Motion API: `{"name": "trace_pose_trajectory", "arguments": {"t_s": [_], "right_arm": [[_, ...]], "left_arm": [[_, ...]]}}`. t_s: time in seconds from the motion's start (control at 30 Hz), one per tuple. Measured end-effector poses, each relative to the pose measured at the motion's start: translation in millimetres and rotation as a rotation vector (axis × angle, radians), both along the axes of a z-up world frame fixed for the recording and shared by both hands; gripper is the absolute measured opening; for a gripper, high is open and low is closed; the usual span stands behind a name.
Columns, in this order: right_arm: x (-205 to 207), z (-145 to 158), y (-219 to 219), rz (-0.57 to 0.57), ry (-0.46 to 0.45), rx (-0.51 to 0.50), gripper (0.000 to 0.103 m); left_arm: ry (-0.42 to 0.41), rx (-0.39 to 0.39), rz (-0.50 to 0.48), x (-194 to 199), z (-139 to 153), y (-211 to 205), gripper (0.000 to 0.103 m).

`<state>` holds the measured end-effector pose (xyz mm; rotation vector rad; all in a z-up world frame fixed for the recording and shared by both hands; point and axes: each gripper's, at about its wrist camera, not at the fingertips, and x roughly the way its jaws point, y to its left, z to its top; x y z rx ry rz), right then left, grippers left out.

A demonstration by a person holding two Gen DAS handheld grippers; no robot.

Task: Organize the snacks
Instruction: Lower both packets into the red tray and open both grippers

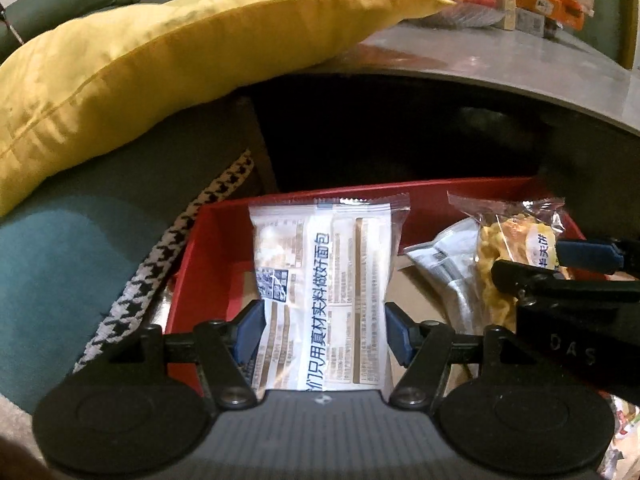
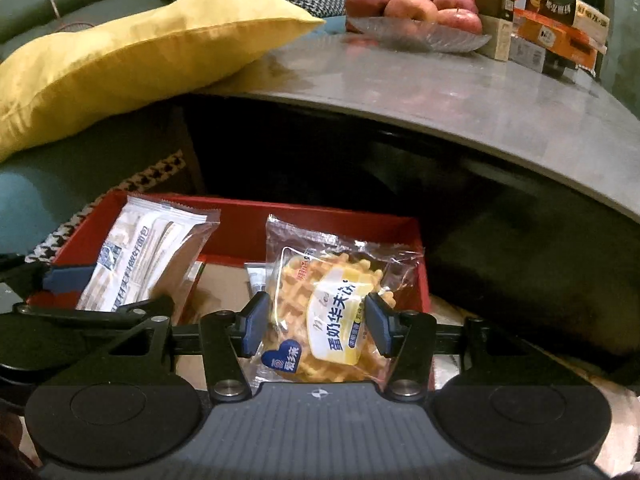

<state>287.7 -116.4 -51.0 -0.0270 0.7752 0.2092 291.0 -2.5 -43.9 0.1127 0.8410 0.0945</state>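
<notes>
My left gripper (image 1: 325,330) is shut on a white bread packet (image 1: 324,280) with blue print, held upright over the red box (image 1: 208,264). My right gripper (image 2: 314,326) is shut on a clear waffle packet (image 2: 332,312) with a yellow label, held over the same red box (image 2: 340,228). The waffle packet (image 1: 508,256) and right gripper also show at the right of the left wrist view, with a silver-grey packet (image 1: 444,272) lying in the box beside it. The bread packet (image 2: 140,256) shows at the left of the right wrist view.
A grey round table (image 2: 440,92) overhangs the box, carrying a glass dish of apples (image 2: 416,20) and cardboard cartons (image 2: 560,28). A yellow cushion (image 1: 160,64) lies on the sofa at left. A houndstooth cushion (image 1: 160,272) touches the box's left side.
</notes>
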Motion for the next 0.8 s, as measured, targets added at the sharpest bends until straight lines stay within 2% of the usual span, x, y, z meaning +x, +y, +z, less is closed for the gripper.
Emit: {"name": "trace_pose_trajectory", "arguments": {"t_s": [0.3,0.37,0.63,0.8], "right_arm": [[-2,4,1,0.009,-0.019,-0.009,0.065],[-3,7,1,0.007,-0.025,-0.01,0.066],[-7,15,-1,-0.005,-0.044,-0.021,0.068],[-17,35,-6,-0.018,-0.071,-0.013,0.068]], "left_arm": [[0.009,0.032,0.017,-3,1,1,0.06],[0.007,0.027,0.016,-5,2,0,0.064],[-0.038,0.027,0.018,-13,20,4,0.069],[-0.016,0.019,-0.008,-26,27,9,0.069]]}}
